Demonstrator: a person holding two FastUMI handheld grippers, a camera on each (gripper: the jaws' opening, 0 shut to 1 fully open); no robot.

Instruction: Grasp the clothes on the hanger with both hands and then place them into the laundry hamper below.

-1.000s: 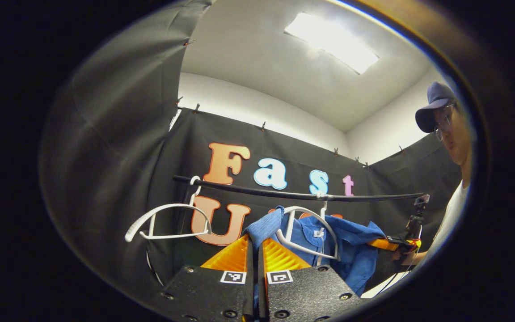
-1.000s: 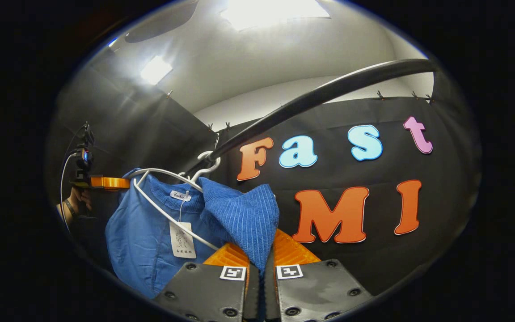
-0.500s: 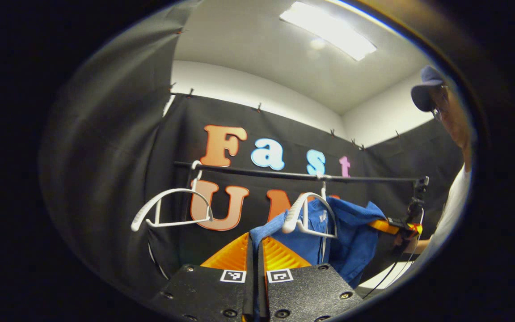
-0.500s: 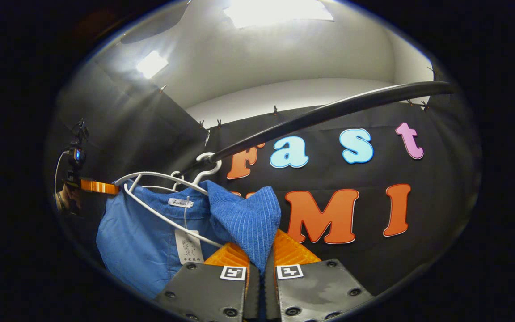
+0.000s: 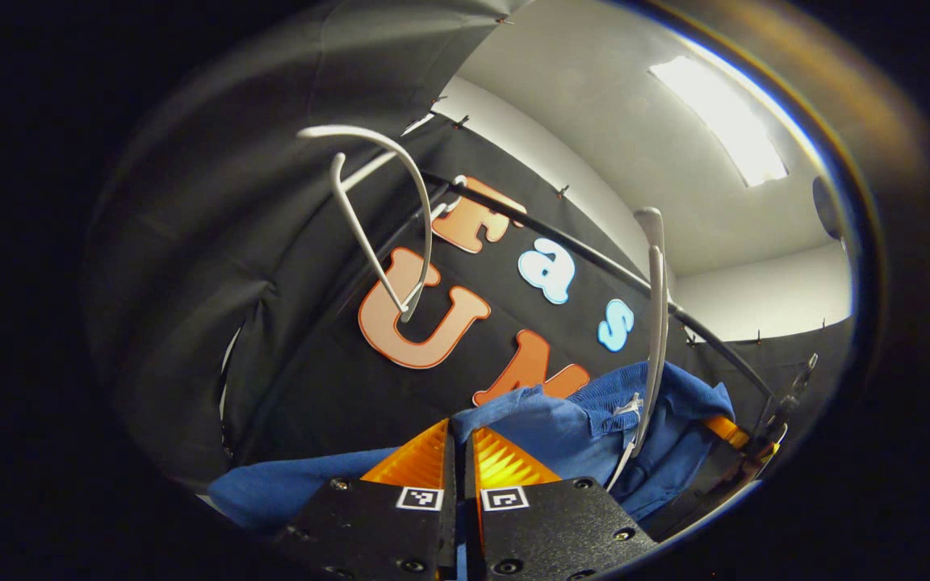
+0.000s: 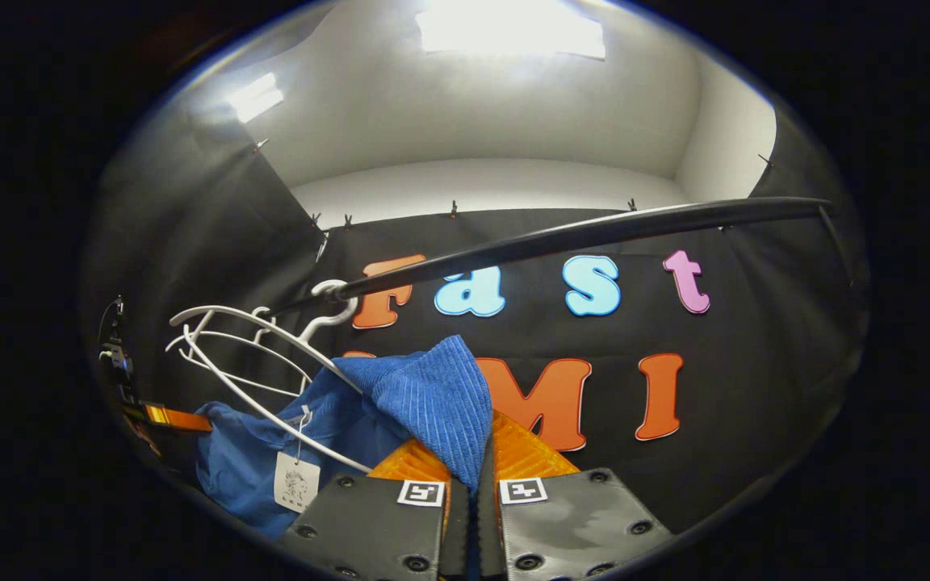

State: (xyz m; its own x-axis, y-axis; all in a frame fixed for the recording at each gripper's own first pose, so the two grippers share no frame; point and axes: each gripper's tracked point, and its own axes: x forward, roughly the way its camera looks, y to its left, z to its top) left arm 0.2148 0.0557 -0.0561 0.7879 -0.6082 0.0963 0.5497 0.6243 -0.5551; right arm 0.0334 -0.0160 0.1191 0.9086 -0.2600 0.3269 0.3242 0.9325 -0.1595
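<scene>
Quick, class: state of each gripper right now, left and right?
Left gripper: closed on the blue garment.
Right gripper: closed on the same garment's ribbed edge.

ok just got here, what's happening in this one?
A person holds a claw in each hand and is taking a blue garment off a white hanger on the black rail. The right claw is shut on a ribbed part of the cloth. The left claw is shut on another part of it. The garment sags below the hanger, with its tag dangling. A second, bare hanger hangs on the rail in the left gripper view.
</scene>
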